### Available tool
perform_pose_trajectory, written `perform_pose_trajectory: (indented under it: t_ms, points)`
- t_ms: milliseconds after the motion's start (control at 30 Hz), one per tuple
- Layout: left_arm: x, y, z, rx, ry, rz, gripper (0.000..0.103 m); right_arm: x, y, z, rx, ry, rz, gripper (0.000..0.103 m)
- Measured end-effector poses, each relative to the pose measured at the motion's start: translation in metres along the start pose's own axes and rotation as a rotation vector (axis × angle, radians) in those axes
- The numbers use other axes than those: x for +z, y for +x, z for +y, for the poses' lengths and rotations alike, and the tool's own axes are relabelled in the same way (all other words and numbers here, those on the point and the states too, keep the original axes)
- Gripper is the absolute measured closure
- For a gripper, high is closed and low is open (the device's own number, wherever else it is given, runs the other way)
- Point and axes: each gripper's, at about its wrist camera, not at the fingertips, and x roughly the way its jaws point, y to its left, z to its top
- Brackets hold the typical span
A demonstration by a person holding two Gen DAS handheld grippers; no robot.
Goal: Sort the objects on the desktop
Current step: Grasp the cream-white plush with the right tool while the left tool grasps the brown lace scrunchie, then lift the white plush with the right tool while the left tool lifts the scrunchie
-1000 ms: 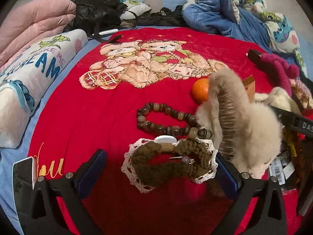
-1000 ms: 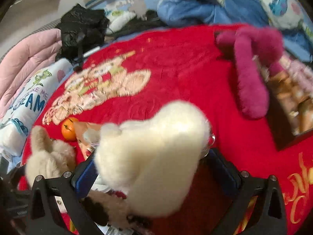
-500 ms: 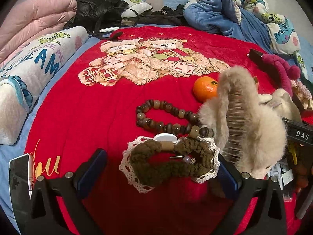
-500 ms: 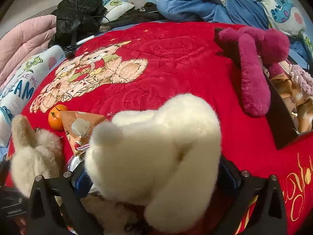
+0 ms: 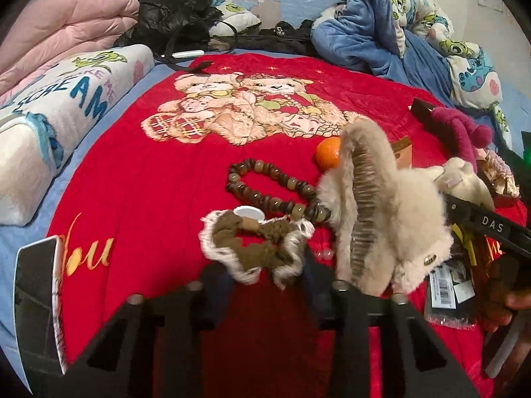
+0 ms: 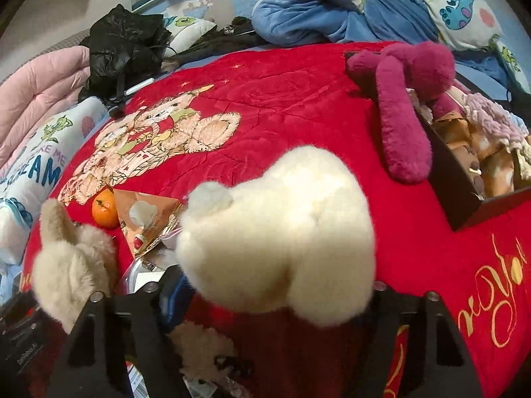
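My left gripper (image 5: 265, 285) is shut on a brown scrunchie with white lace trim (image 5: 255, 245), pinching its near edge above the red blanket. A brown bead bracelet (image 5: 265, 187) lies just beyond it, with a beige furry hair claw (image 5: 381, 219) to the right and an orange (image 5: 327, 157) behind. My right gripper (image 6: 272, 301) is shut on a cream furry hair claw (image 6: 285, 232) and holds it up over the blanket. The beige claw (image 6: 69, 258) and the orange (image 6: 105, 212) show at the right wrist view's left.
A dark box (image 6: 464, 195) with soft items stands at the right, a magenta plush claw (image 6: 405, 112) draped over its edge. Snack packets (image 6: 146, 219) lie beside the orange. A phone (image 5: 36, 301) lies at the blanket's left edge. Bedding and a black bag (image 5: 172, 10) ring the blanket.
My left gripper has closed on the brown scrunchie, which it only straddled before. My right gripper has lifted the cream claw a little and shifted view towards the box.
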Motion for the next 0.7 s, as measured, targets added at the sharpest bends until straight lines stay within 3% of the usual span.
perform_pose_trajectory:
  t_ms: [233,500,700]
  points:
    - [-0.005,-0.019,-0.002,-0.020,0.012,-0.053,0.081,-0.006,-0.012,-0.005,0.052,0.035,-0.011,0.059]
    - [-0.004,-0.037,0.000,-0.032,0.002,-0.108,0.081,-0.011,-0.022,-0.011,0.081,0.057,-0.026,0.062]
    - [-0.006,-0.058,-0.002,-0.086,-0.005,-0.168,0.081,-0.012,-0.035,-0.018,0.086,0.059,-0.061,0.063]
